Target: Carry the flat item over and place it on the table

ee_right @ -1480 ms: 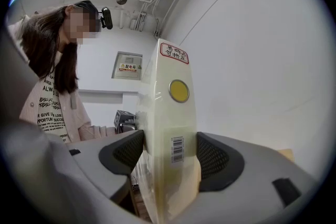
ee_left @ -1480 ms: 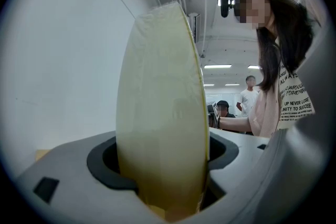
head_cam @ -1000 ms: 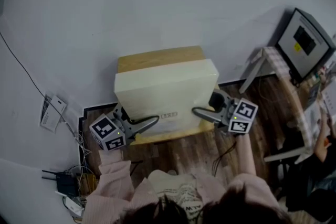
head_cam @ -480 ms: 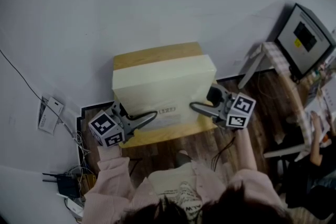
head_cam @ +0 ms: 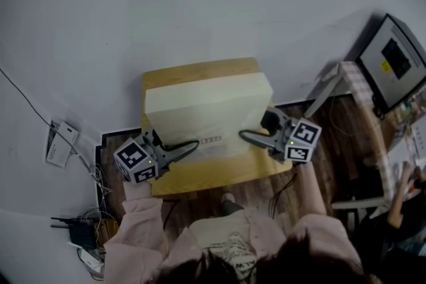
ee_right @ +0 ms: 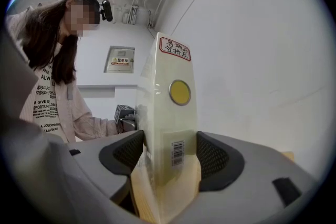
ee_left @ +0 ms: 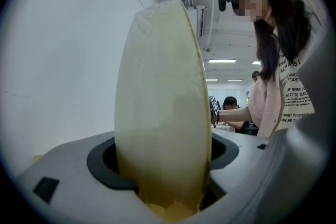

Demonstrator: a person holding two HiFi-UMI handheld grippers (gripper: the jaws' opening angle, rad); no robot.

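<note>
The flat cream box (head_cam: 208,110), carried between the left claw (head_cam: 193,144) and the right claw (head_cam: 245,136), now lies further in over the wooden surface (head_cam: 213,177) than a second ago. A wider band of bare wood shows on the near side, beneath both claws, which earlier hung at the surface's near edge over the floor. The person's shoe (head_cam: 227,199) now shows just below that edge, and the monitor (head_cam: 396,60) sits nearer the picture's right border.
</note>
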